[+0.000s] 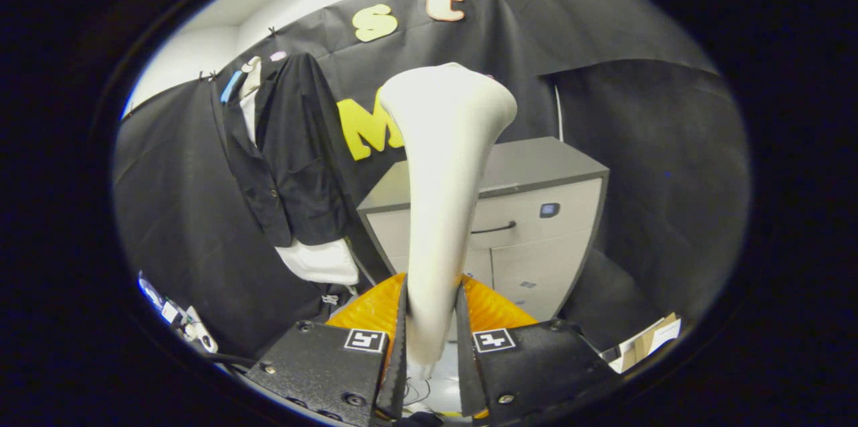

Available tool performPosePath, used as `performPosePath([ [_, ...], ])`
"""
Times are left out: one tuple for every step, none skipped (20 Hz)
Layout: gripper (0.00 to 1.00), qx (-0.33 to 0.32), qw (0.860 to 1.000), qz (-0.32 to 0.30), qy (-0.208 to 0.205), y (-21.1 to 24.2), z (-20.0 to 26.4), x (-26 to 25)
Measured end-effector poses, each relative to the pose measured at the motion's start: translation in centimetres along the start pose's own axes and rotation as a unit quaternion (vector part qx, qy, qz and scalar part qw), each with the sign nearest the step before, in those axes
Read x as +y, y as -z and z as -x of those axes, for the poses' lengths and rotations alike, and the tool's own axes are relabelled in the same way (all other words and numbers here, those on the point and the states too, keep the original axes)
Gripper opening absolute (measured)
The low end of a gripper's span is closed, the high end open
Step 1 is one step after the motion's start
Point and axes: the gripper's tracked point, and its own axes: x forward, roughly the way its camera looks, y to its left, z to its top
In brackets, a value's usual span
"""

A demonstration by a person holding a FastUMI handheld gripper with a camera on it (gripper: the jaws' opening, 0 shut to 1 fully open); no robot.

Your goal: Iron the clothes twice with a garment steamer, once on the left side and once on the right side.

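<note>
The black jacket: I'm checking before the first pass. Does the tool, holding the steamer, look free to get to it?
Probably yes. The tool is shut on the garment steamer, and the black jacket hangs on the booth wall ahead and to the left, beside the grey cabinet, with nothing visible between.

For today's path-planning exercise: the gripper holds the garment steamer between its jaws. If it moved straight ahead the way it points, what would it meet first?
The gripper is shut on the garment steamer. Straight ahead stands the grey cabinet, probably the first contact. The dark jacket hangs off to the left; depth is unclear.
</note>
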Motion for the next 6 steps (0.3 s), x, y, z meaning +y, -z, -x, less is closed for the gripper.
performPosePath([
  [0.34,0.0,1.0,-0.004,0.002,0.6,0.9,-0.9],
  [0.34,-0.001,1.0,-0.009,0.004,1.3,1.7,-1.7],
  [0.34,-0.002,1.0,-0.013,0.005,1.9,2.4,-2.3],
  [0.34,-0.002,1.0,-0.017,0.006,2.7,3.0,-2.8],
  [0.34,-0.001,1.0,-0.02,0.008,3.5,3.5,-3.4],
  [0.34,0.0,1.0,-0.023,0.012,4.4,4.1,-4.0],
])
